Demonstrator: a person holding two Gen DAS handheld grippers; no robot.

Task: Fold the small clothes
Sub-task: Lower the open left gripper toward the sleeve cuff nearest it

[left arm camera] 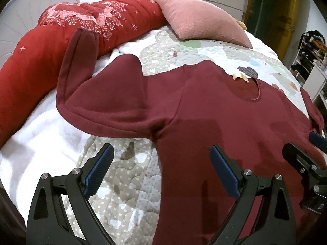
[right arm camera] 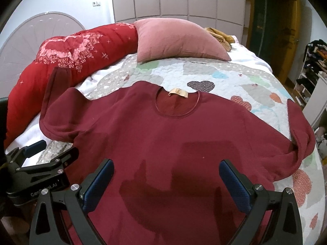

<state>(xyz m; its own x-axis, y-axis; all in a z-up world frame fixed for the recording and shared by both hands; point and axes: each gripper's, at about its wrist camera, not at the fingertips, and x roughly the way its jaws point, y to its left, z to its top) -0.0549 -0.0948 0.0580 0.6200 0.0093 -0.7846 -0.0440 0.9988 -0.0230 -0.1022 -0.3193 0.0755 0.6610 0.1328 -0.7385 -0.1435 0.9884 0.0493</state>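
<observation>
Quilted bedspread (right arm camera: 224, 75) carries the maroon sweatshirt (right arm camera: 163, 134), spread flat; my left gripper (left arm camera: 161, 171) and right gripper (right arm camera: 166, 180) hover, jaws apart. I'd pinch each sleeve cleanly, folding inward.

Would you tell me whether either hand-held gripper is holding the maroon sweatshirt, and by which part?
Nothing is held: left hand-held gripper and right hand-held gripper are open above the sweatshirt.
</observation>
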